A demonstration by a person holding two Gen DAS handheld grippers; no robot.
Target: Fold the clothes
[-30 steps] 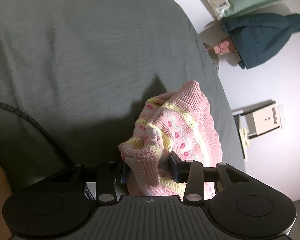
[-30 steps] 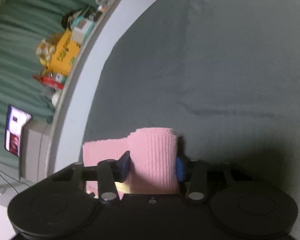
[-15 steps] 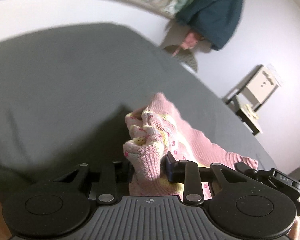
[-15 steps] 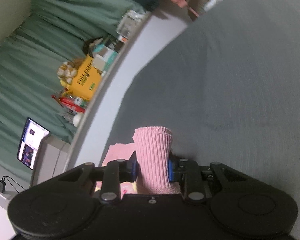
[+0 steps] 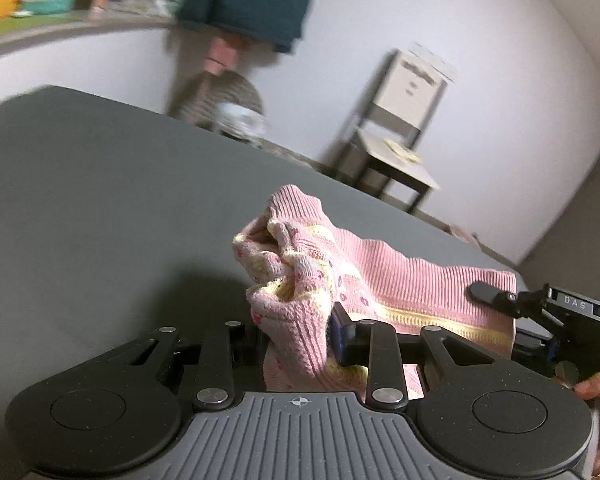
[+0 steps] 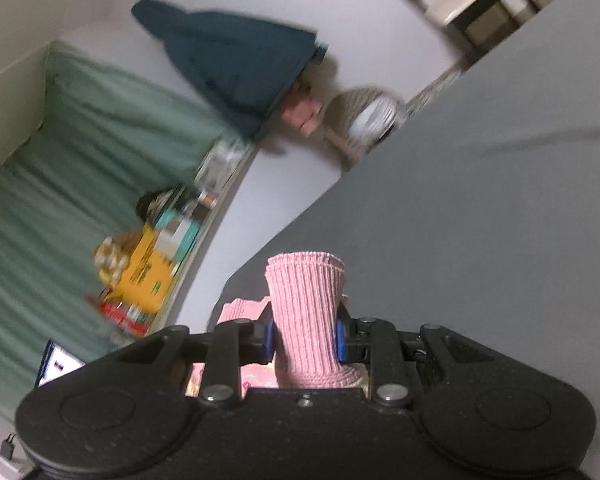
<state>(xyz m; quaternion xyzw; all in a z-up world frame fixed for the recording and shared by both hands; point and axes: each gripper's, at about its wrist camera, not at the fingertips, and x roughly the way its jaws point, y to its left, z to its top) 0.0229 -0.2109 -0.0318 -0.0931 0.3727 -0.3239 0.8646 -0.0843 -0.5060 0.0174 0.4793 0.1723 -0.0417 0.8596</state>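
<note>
The pink knitted sweater with yellow bands and small flower motifs [image 5: 300, 276] hangs stretched between the two grippers, lifted above the dark grey bed surface [image 5: 100, 200]. The left gripper [image 5: 296, 336] pinches a bunched patterned edge between its fingers, while the right gripper [image 6: 304, 338] clamps a ribbed pink cuff that sticks up past its blue pads. Behind stand a pale wall [image 5: 480, 40], a small wooden chair [image 5: 396, 152] and a dark teal jacket [image 6: 236, 60].

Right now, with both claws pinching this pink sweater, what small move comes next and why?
Probably lower both together toward the grey bed cover. The left claw and right claw each clamp the pink knitted sweater, which hangs stretched between them above the cover, so nothing is laid flat yet.
</note>
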